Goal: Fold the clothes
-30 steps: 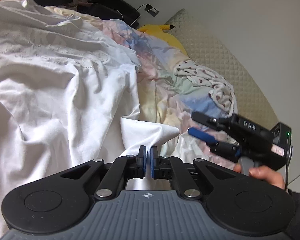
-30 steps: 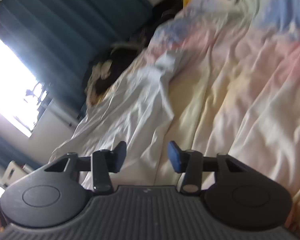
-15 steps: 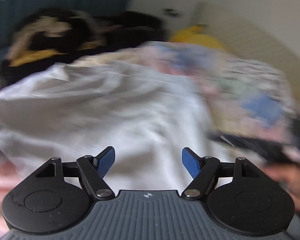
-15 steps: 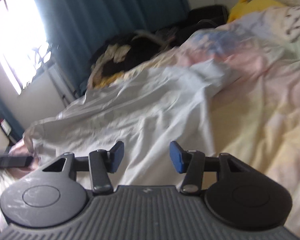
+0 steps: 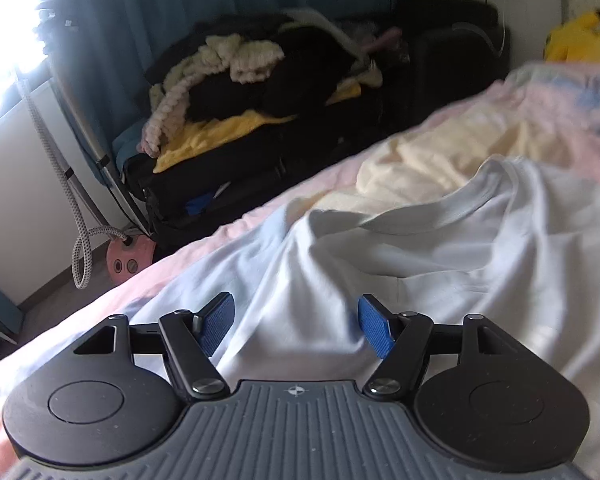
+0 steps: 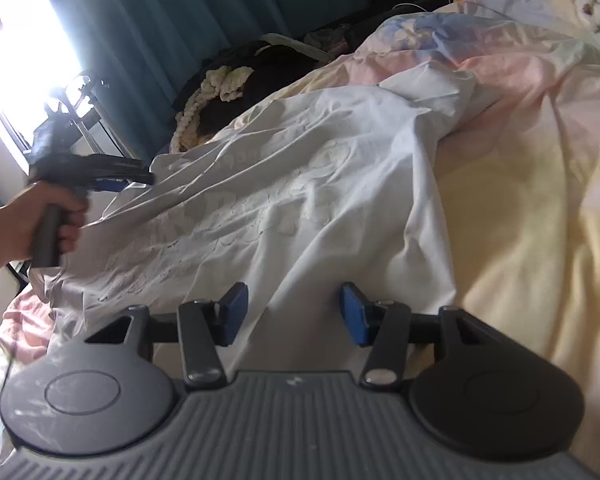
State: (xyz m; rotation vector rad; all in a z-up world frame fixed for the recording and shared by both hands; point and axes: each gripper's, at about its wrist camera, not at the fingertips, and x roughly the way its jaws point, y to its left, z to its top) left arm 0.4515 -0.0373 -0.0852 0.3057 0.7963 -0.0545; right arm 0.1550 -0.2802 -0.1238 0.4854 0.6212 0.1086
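Left tool just narrowing, right tool parted, both empty; white shirt hem hidden

We find no words or numbers to read. The white shirt carries a pale raised print, perhaps letters, but too faint for us to make out.

- The shirt lies spread on the bed, its collar toward the far side.
- The pile of clothes sits beyond the bed's far edge, in front of the curtain.
- The left gripper hangs over the shirt's left end.
- The right gripper is above the shirt's near edge.
- The hose hangs left of the pile.
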